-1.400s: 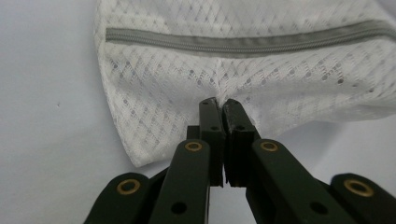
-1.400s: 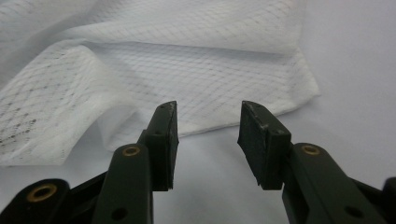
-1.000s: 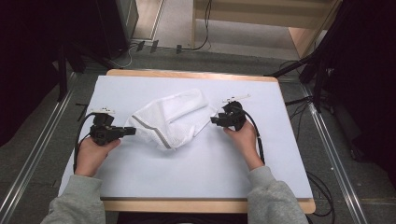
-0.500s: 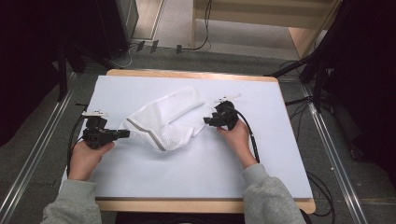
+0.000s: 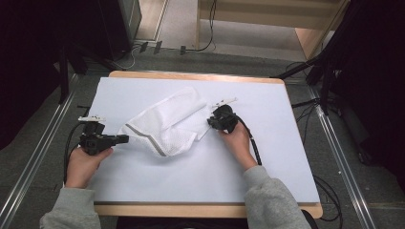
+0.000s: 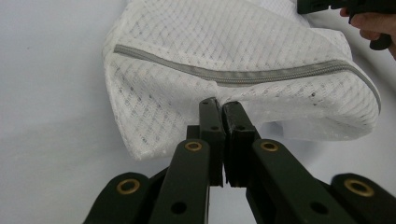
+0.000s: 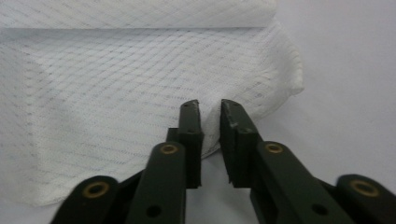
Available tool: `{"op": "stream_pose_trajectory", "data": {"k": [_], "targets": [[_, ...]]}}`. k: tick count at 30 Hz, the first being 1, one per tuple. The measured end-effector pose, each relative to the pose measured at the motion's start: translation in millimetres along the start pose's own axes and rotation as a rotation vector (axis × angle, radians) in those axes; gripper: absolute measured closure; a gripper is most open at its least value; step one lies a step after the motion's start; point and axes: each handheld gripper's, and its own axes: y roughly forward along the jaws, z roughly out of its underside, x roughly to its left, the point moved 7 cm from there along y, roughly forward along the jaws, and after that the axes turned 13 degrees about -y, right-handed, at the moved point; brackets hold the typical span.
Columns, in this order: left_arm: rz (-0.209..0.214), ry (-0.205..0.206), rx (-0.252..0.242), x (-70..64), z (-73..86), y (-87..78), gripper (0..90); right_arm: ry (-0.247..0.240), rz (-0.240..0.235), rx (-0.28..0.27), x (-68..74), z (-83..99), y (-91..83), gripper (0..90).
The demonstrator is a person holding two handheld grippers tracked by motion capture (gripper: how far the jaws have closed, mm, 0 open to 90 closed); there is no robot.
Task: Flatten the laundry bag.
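A white mesh bag (image 5: 167,121) with a grey zipper lies crumpled on the white table sheet (image 5: 191,186), left of centre. My left gripper (image 5: 125,139) reaches in from the left and is shut on the bag's near edge just below the zipper (image 6: 261,77); its jaws (image 6: 219,103) press together on the cloth. At the bag's right side, my right gripper (image 5: 210,123) pinches a folded corner of the mesh (image 7: 116,70). Its jaws (image 7: 209,105) stand a narrow gap apart with cloth between them.
The sheet covers a wooden tabletop (image 5: 205,209) with bare white surface in front and to the right. Cables (image 5: 253,145) trail from both grippers. Metal rails run along the floor on both sides. The other hand (image 6: 371,23) shows at the far right of the left gripper view.
Both grippers have moved left, the left one also nearer the person, and the bag has slid left with them and stretched out, its zipper now showing.
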Motion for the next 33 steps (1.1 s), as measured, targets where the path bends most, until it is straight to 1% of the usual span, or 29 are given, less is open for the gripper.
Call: {"op": "stream_pose_trajectory", "data": {"k": [1,3,6,9,12,13,16,17,18,21,22,25,26,27,28,29,30,31,33], "targets": [[-0.003,0.002,0.000,0.1,0.2,-0.4,89.2,0.006,-0.013,-0.005,-0.4,-0.3,0.4,86.7],[-0.002,0.001,-0.003,0.0,0.4,-0.9,89.2,0.024,-0.029,-0.004,-1.4,-0.5,0.6,89.3],[-0.002,0.006,-0.004,-0.3,0.6,-2.2,89.2,0.058,-0.049,0.011,-4.3,-0.6,-0.9,90.0],[0.002,0.008,-0.005,-1.7,1.0,-2.7,89.2,0.070,-0.042,0.003,-13.4,-1.2,-7.2,90.0],[0.007,0.016,0.001,-4.4,1.8,-1.5,89.2,0.103,-0.033,-0.014,-26.8,0.2,-16.3,90.0],[0.008,0.021,0.004,-5.8,2.2,-0.9,89.2,0.121,-0.029,-0.018,-32.2,1.6,-20.2,90.0],[0.025,0.031,0.014,-11.1,3.3,1.0,89.2,0.141,-0.013,-0.028,-44.6,6.2,-26.3,90.0],[0.033,0.036,0.018,-13.7,3.9,2.0,89.2,0.153,-0.008,-0.025,-48.7,7.9,-28.0,90.0],[0.036,0.045,0.022,-16.2,4.6,3.1,89.2,0.154,-0.006,-0.014,-53.2,9.9,-29.4,90.0],[0.034,0.068,0.038,-23.1,7.3,8.4,89.1,0.171,0.028,-0.015,-65.7,14.4,-32.5,90.0],[0.034,0.076,0.047,-25.3,8.6,10.5,89.1,0.181,0.031,-0.015,-68.2,15.5,-32.9,90.0],[0.011,0.106,0.049,-29.7,9.9,16.8,87.7,0.185,0.062,-0.009,-75.8,18.1,-32.9,90.0],[0.007,0.107,0.041,-30.1,9.4,20.5,86.3,0.190,0.077,-0.005,-78.0,19.1,-32.7,90.0],[0.005,0.105,0.046,-29.6,9.1,22.7,86.3,0.192,0.089,-0.001,-80.4,20.2,-32.1,90.0],[-0.001,0.104,0.044,-28.8,8.1,26.3,86.3,0.192,0.092,0.000,-81.4,20.9,-31.1,90.0],[-0.020,0.110,0.037,-26.1,6.1,30.5,85.5,0.191,0.101,0.010,-82.8,22.2,-30.3,90.0],[-0.030,0.108,0.031,-24.2,4.9,33.0,81.8,0.188,0.110,0.017,-84.7,23.4,-29.0,90.0],[-0.031,0.096,0.033,-22.3,4.3,35.2,80.4,0.190,0.111,0.019,-85.6,24.1,-28.7,90.0],[-0.041,0.099,0.033,-19.8,4.8,36.3,73.3,0.201,0.117,0.020,-89.1,26.0,-28.5,90.0]]}}
